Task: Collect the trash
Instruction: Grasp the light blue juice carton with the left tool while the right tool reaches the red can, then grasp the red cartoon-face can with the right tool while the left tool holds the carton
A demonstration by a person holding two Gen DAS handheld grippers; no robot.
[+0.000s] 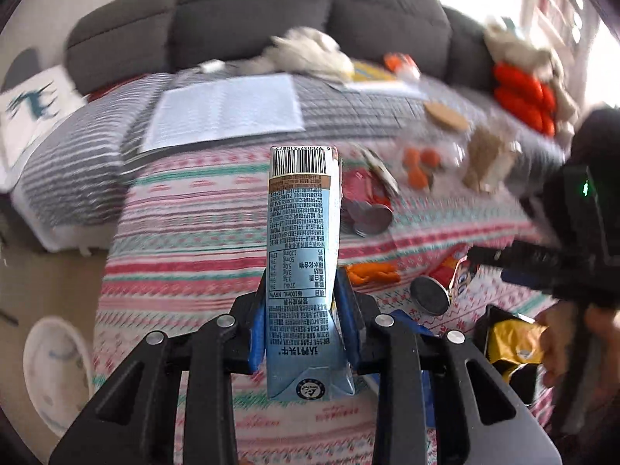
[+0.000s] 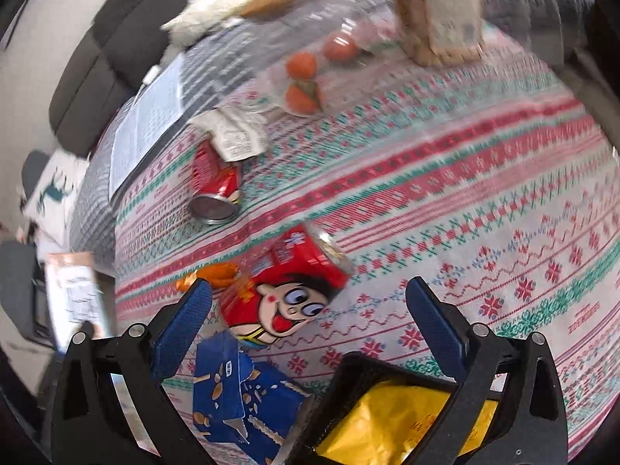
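1. Left wrist view: left gripper (image 1: pixel 300 302) fingers pinch a blue milk carton (image 1: pixel 300 255), held upright above the patterned blanket (image 1: pixel 186 232).
2. Right wrist view: right gripper (image 2: pixel 310 302) fingers spread wide over a red can (image 2: pixel 286 290) lying on the blanket, beside a blue wrapper (image 2: pixel 240 399) and a yellow bag (image 2: pixel 387 422).

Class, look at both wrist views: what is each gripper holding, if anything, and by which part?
The left gripper holds the blue milk carton, clamped across its lower body. The right gripper is open and holds nothing, poised over the cartoon can.
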